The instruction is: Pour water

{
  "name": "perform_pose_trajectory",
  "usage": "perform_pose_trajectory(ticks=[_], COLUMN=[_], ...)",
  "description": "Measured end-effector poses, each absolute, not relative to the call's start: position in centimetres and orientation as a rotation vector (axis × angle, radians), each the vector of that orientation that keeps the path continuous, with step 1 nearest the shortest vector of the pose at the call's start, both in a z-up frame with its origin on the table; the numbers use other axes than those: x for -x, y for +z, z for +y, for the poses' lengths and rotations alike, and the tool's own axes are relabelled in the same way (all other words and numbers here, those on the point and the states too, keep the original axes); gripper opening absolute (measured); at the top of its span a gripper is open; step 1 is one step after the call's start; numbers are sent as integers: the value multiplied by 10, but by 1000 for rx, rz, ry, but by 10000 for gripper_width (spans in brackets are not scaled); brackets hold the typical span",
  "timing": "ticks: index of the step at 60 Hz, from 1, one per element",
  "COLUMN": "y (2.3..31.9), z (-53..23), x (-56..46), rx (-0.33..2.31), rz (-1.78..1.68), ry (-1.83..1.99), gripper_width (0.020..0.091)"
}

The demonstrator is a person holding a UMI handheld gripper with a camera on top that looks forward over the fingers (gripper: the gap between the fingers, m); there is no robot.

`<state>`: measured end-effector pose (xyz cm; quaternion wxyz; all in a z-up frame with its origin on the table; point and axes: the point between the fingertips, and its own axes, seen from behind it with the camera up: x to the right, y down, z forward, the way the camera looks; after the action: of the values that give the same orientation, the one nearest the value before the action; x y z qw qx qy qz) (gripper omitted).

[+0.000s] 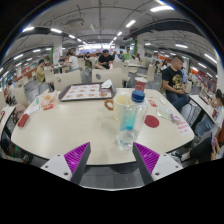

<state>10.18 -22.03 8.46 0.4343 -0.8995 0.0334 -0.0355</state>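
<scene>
Water bottle (128, 120), clear with a blue cap, stands upright on the round white table (60, 125), just ahead of the fingers. Gripper (112, 158) is level, aimed at the bottle, fingers spread apart, purple pads (75, 155) holding nothing.

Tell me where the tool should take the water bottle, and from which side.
Probably the mid-body of the bottle, below its blue cap, coming straight in from the near side. It stands upright on the table just ahead of the open tool, roughly in line with the gap between its fingers. Its straight, round sides suit a side squeeze; the cup stands well beyond it.
</scene>
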Motion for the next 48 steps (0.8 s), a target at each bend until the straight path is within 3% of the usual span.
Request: perform_pose_trajectory(ticks=[16,20,28,42,48], y=[65,61,56,56,58], z=[-146,-130,-110,-108,-108], x=[-169,-176,-175,-175,-170], rx=[2127,2104,2075,2059,2078], rz=[120,119,92,68,16], ry=[-109,-113,-80,-83,-116], gripper_width=[847,781,572,424,408])
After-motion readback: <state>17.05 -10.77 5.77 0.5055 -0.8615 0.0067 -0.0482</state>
